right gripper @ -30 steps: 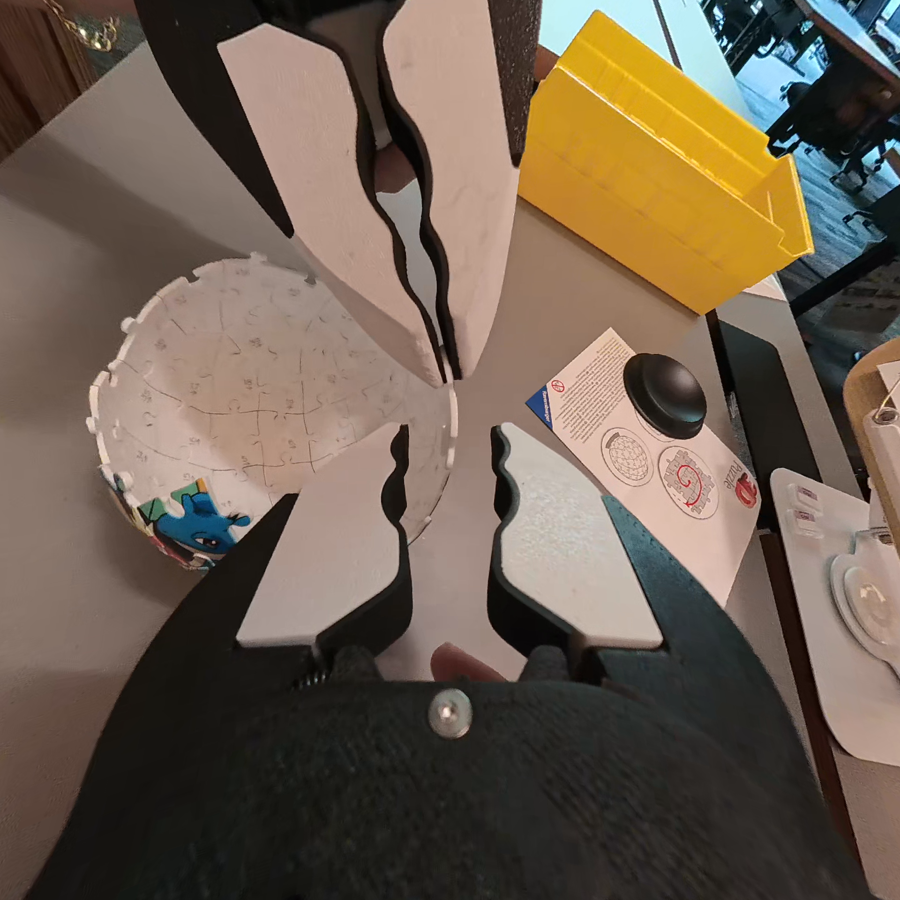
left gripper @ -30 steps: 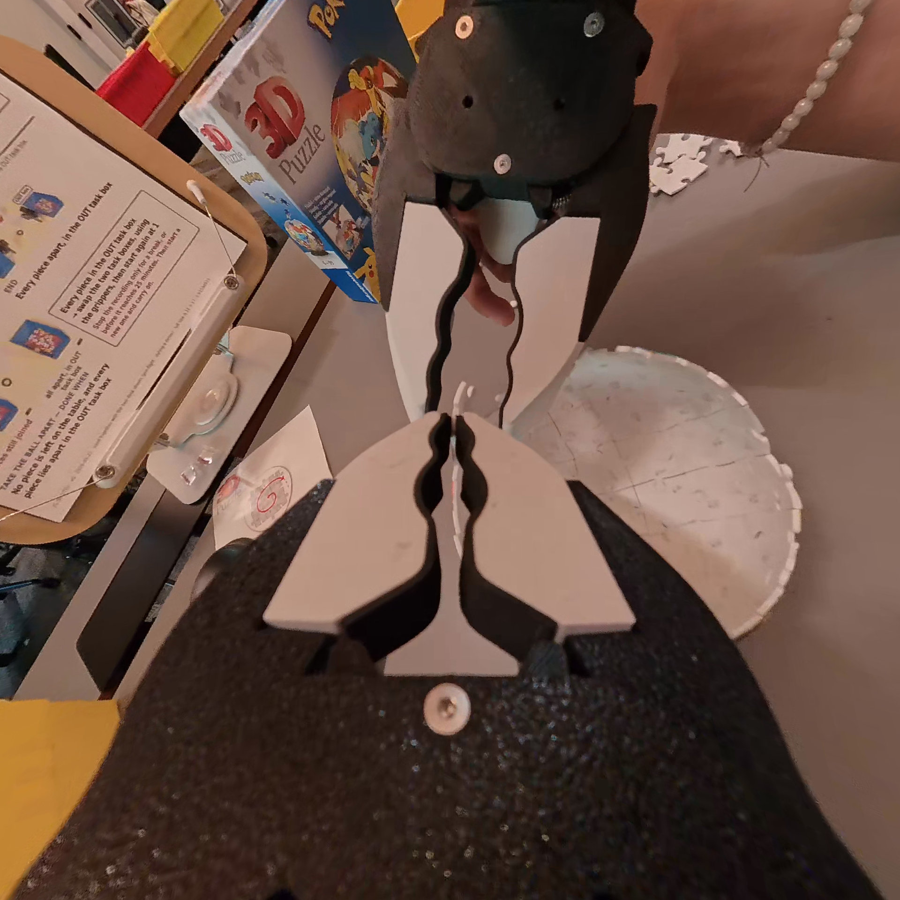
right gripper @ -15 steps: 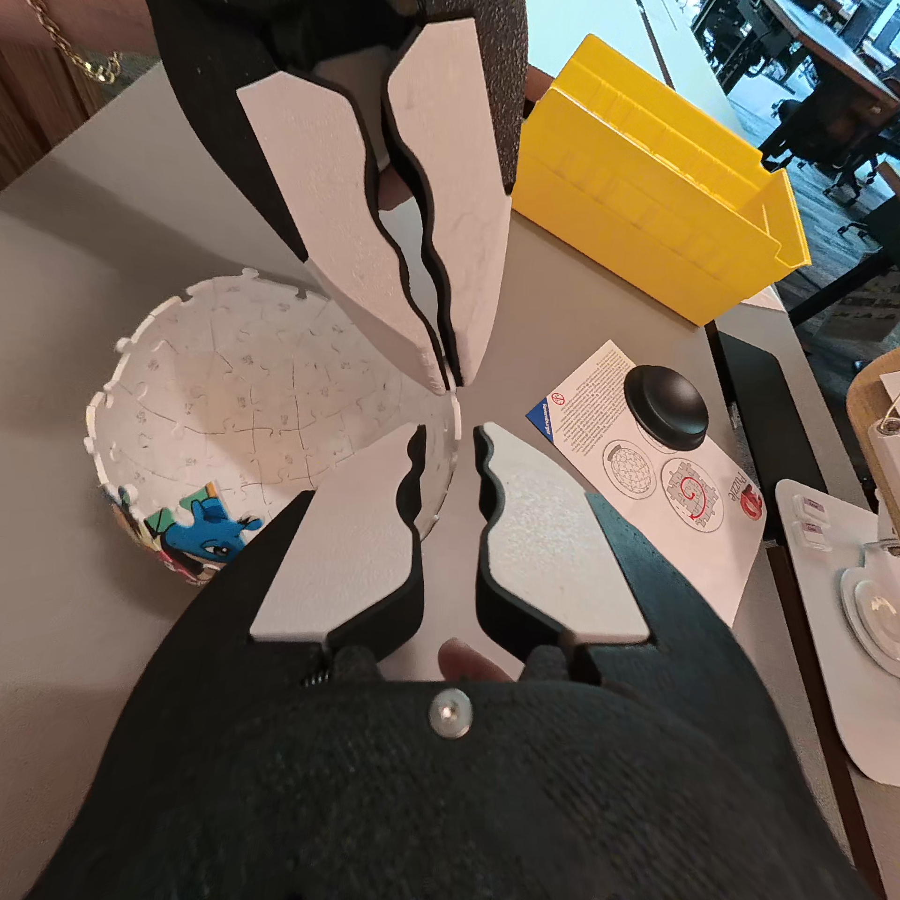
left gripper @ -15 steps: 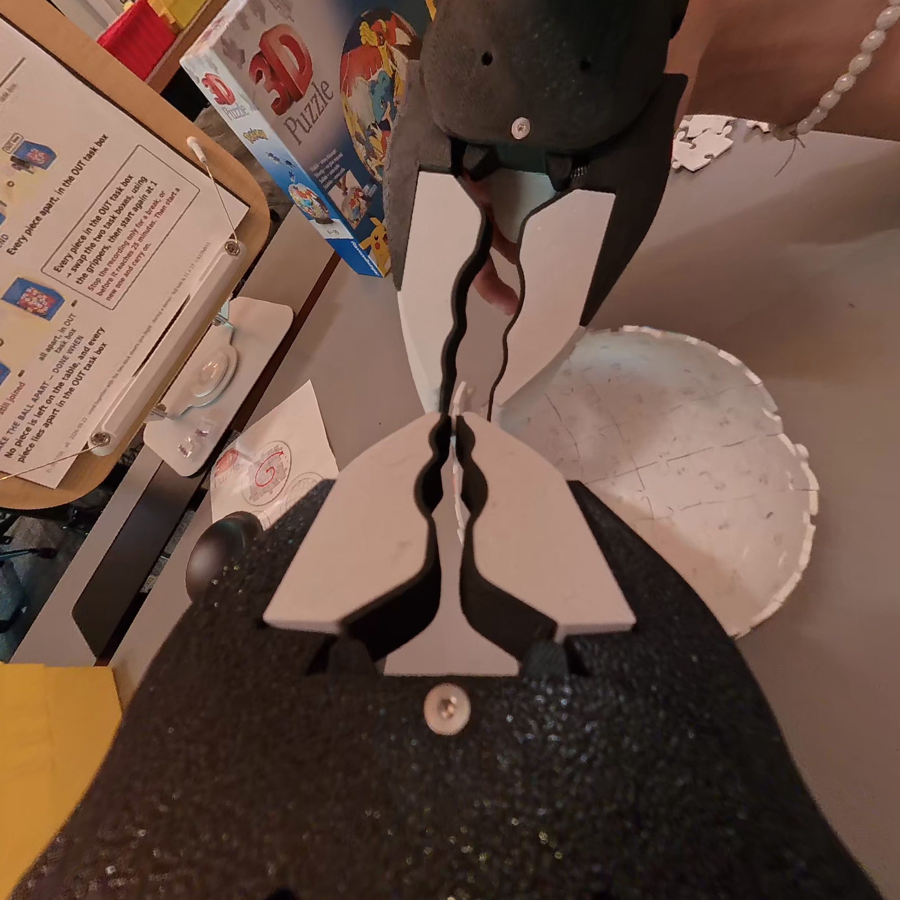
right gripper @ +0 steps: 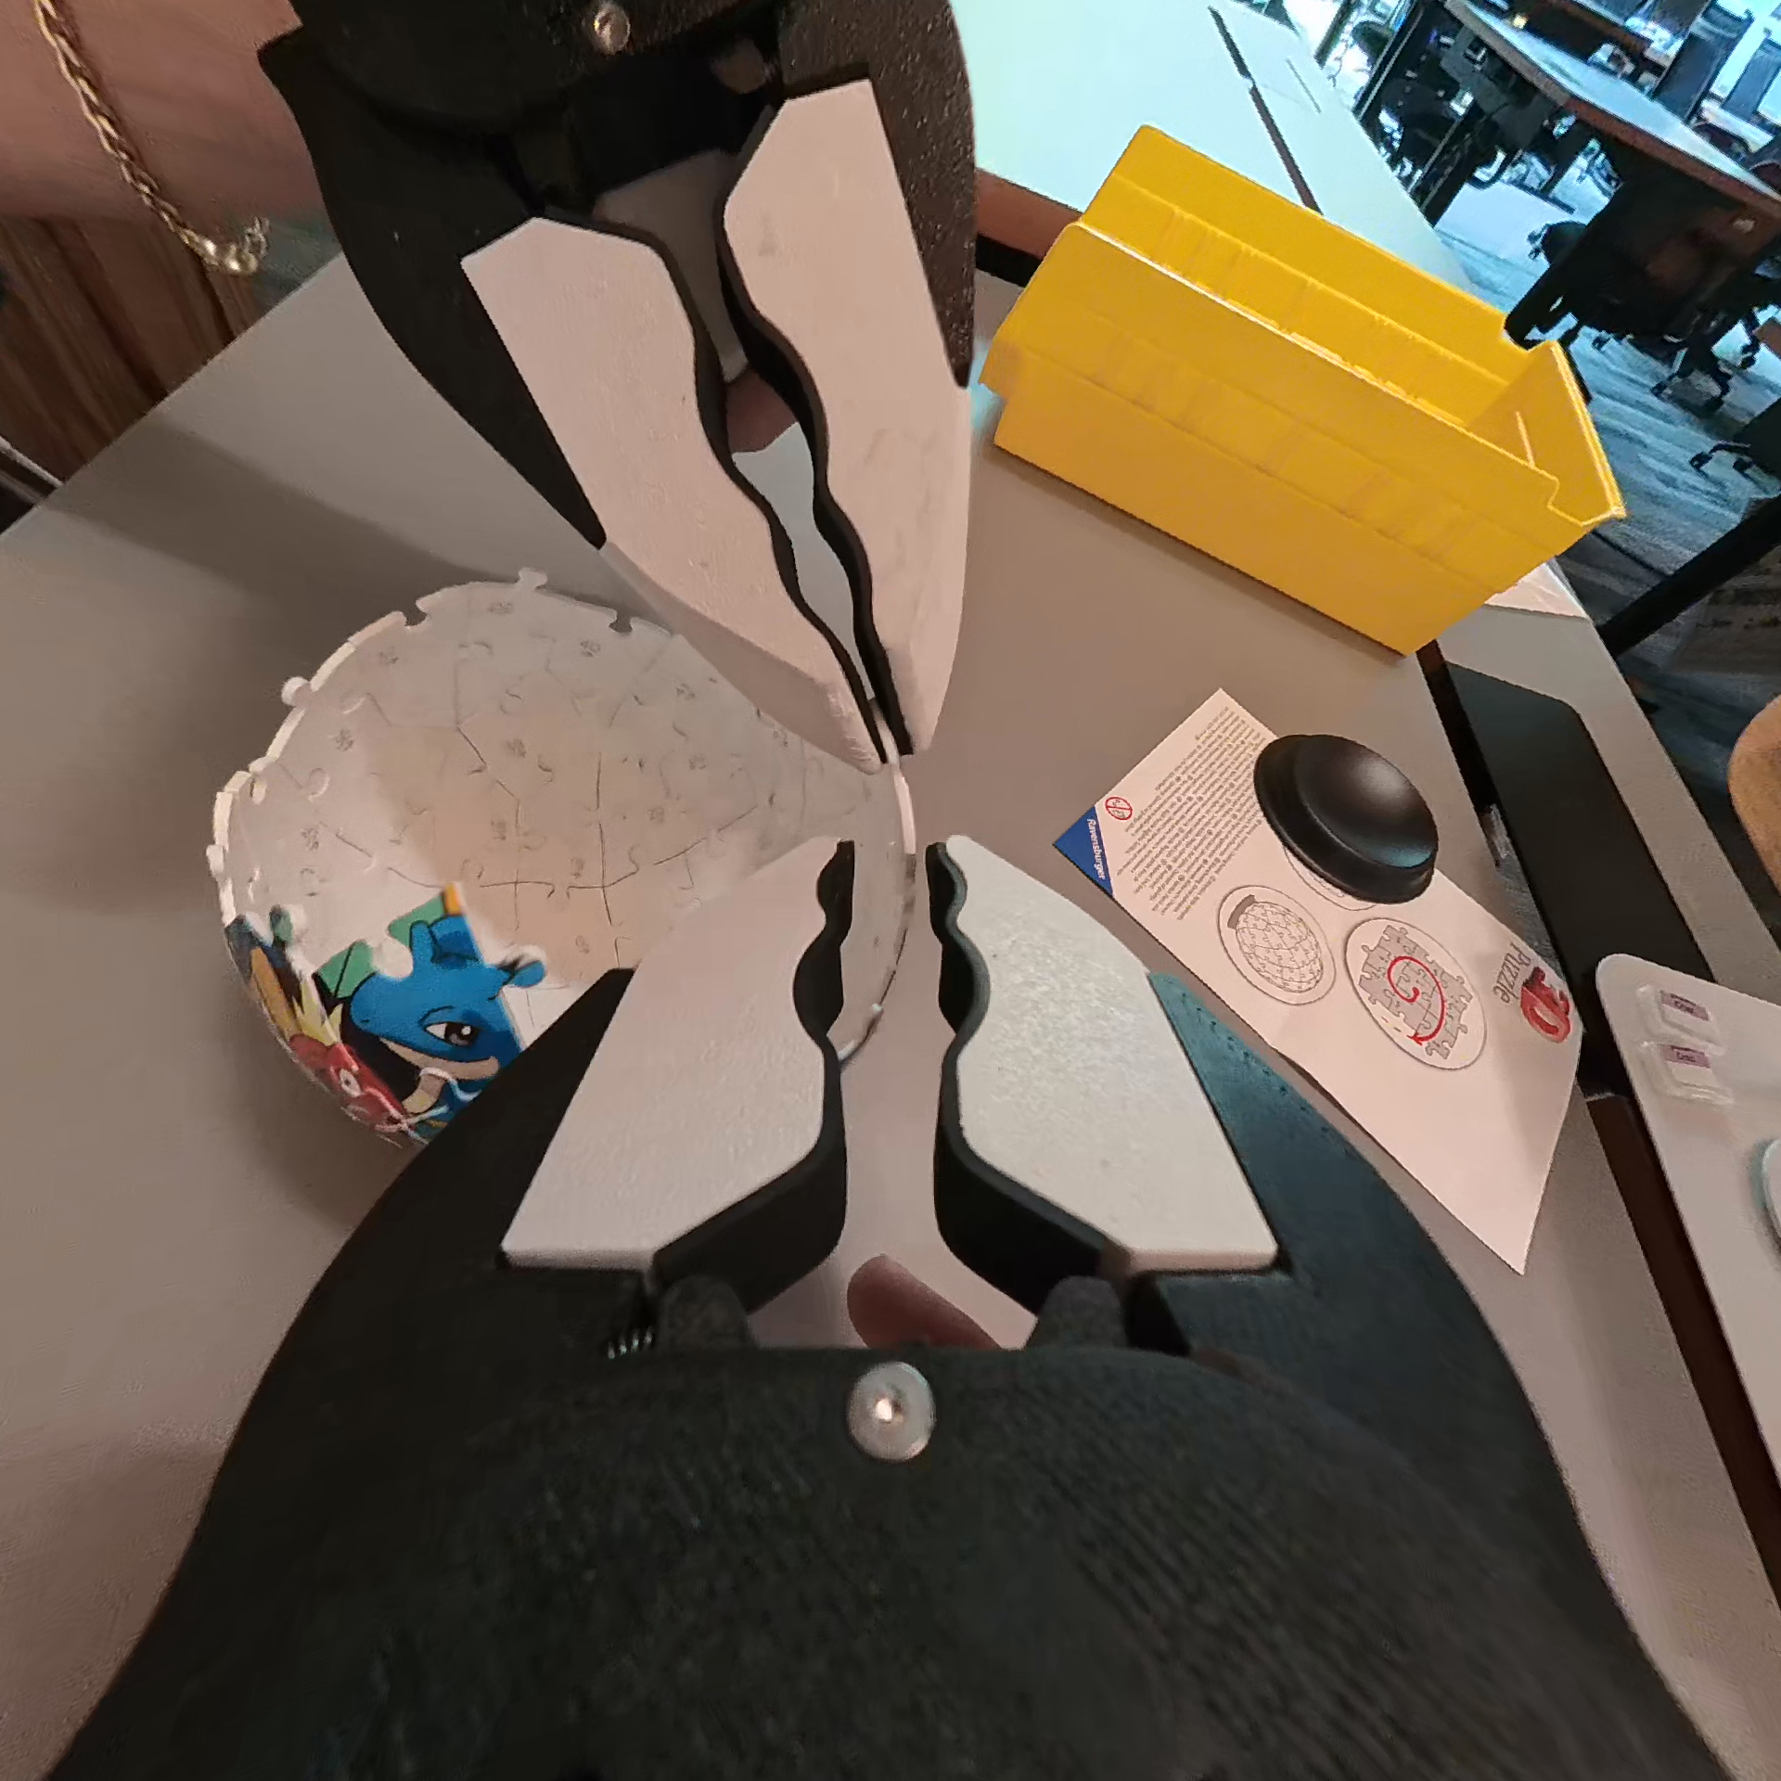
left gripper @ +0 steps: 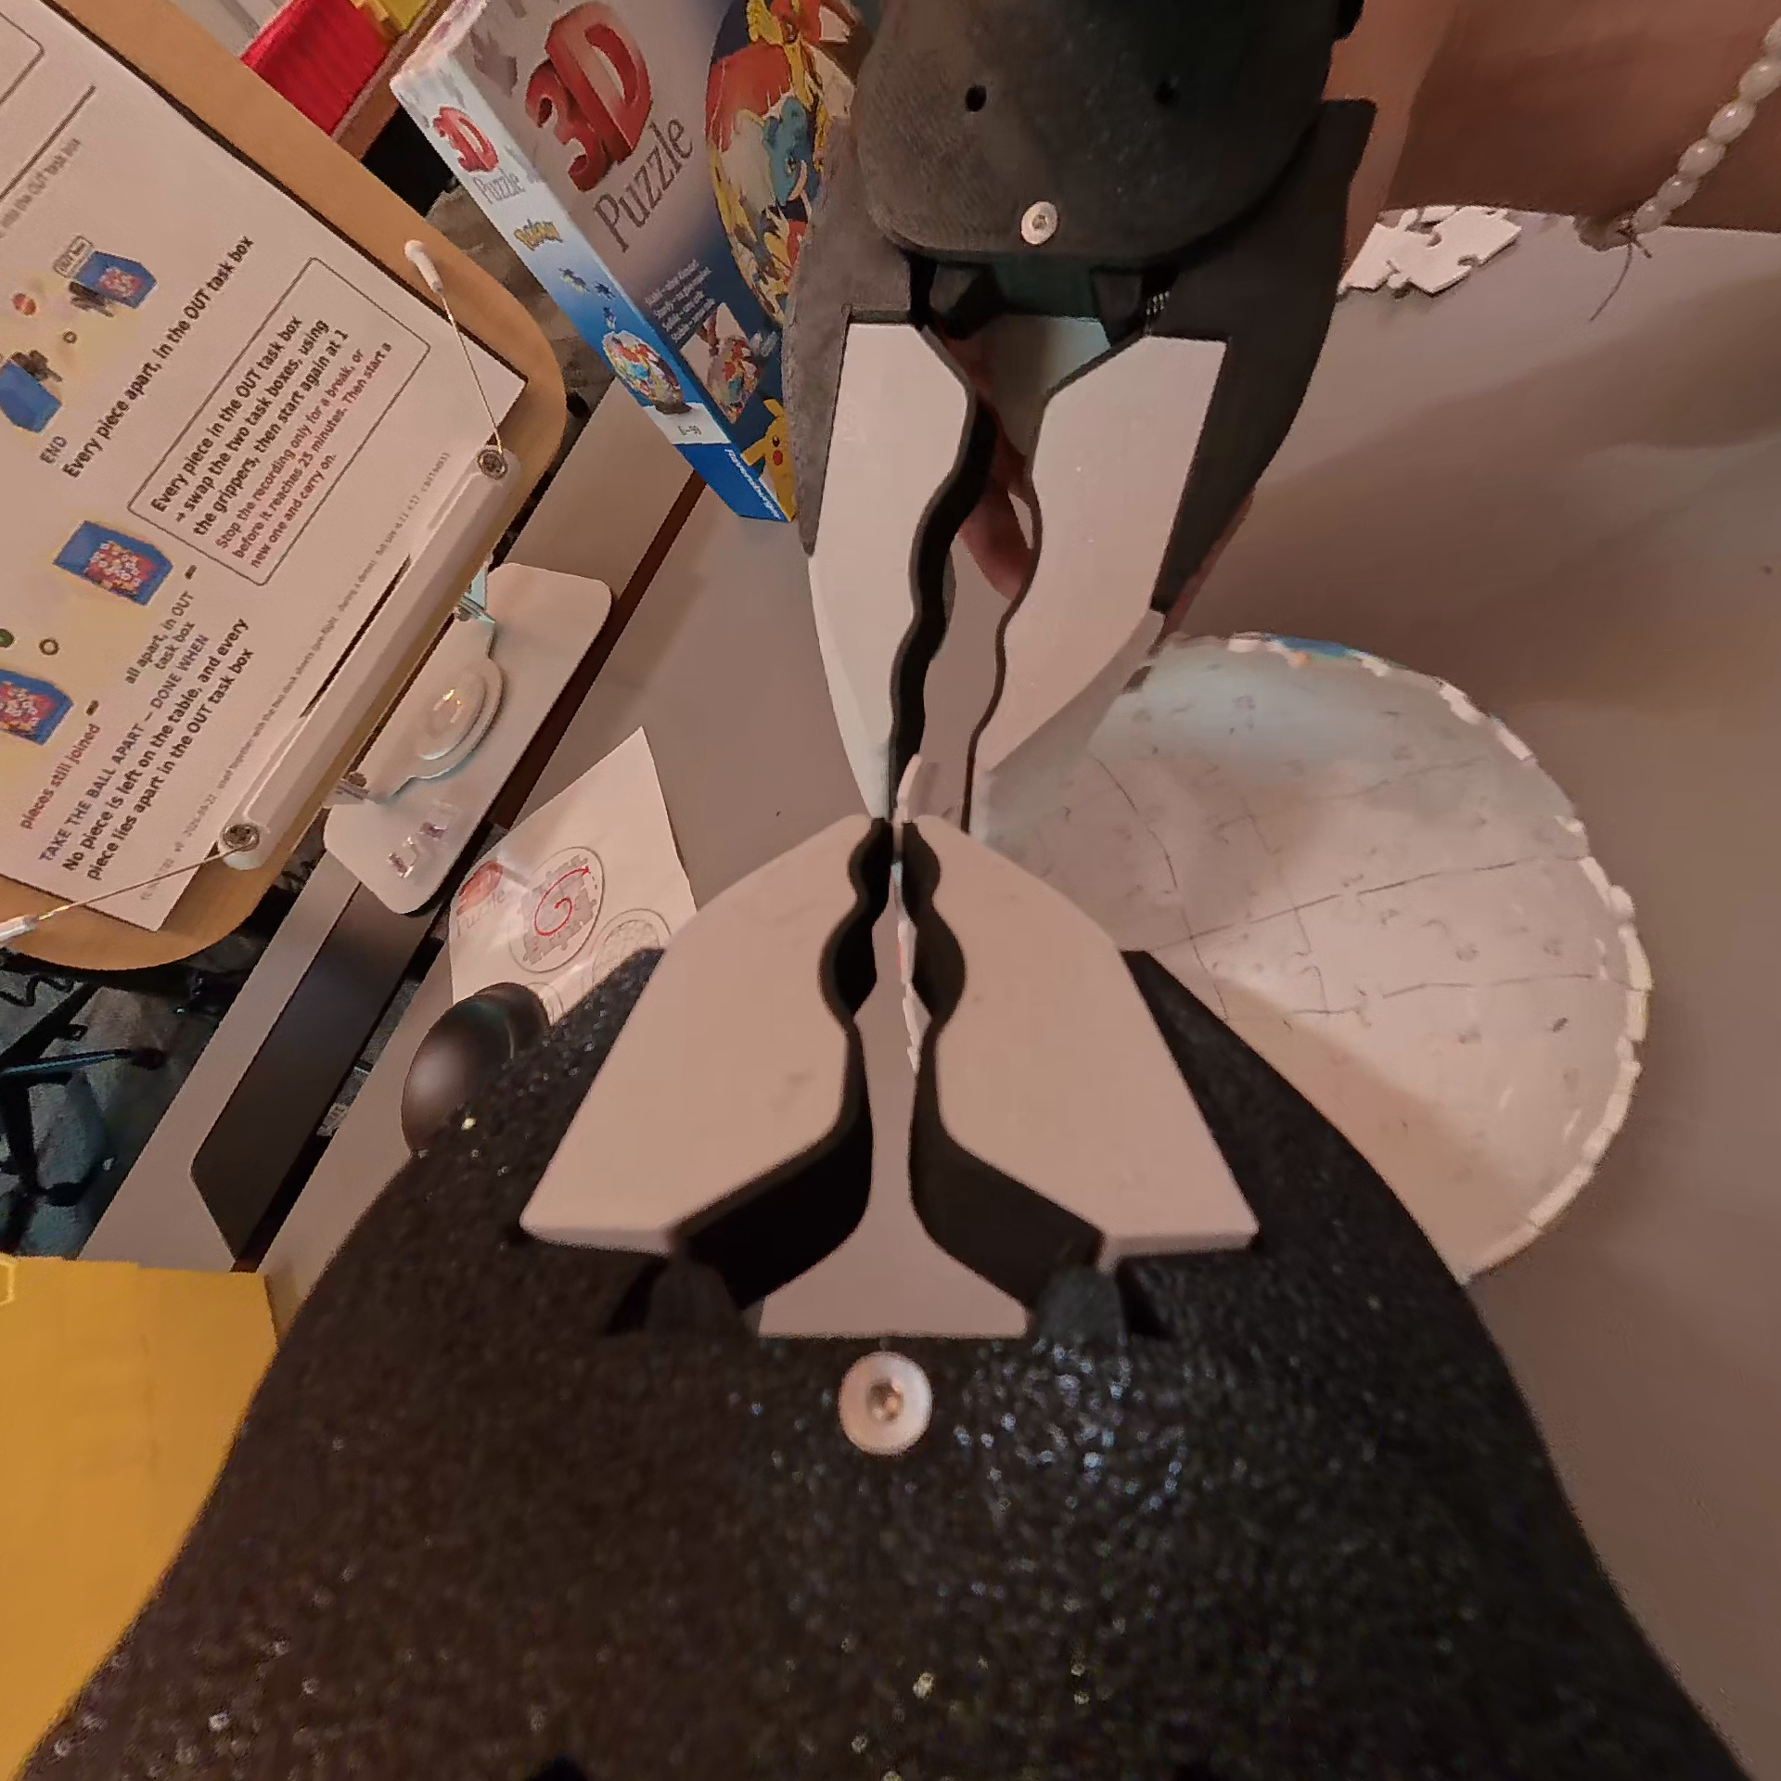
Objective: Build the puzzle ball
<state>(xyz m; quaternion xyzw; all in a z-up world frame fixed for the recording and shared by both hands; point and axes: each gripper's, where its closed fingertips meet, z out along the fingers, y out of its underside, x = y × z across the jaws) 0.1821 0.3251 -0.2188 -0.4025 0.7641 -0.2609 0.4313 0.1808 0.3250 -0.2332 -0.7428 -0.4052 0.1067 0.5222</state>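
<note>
A: L gripper (left gripper: 896,829) — state?
B: Pinched tight on the rim of the half-built puzzle ball (left gripper: 1349,925), at the near edge. Rim piece sits between the tips.
A: R gripper (right gripper: 891,853)?
B: Jaws narrow but parted, a gap shows between the tips. They straddle the same rim stretch, just beside the L tips. Can't tell if either pad touches the rim. Nothing carried that I can see.
A: Where's the ball?
B: On the grey table (right gripper: 145,675), tilted, open side up toward both cams. Roughly a hemisphere; white inside w/ seams, printed outside w/ a blue creature low on the wall. Rim is toothed all round, so open for more rows.
A: Progress?
B: My read: about half done. Lower bowl joined, upper half left.
A: Supply?
B: A few loose white pieces (left gripper: 1426,251) far side of table. Yellow bins (right gripper: 1282,405) nearby, contents not visible.
A: Other bits?
B: Black stand (right gripper: 1344,819) on the instruction leaflet (right gripper: 1349,983), unused. Puzzle box (left gripper: 655,241) upright behind; clipboard sheet (left gripper: 222,501) at left.
</note>
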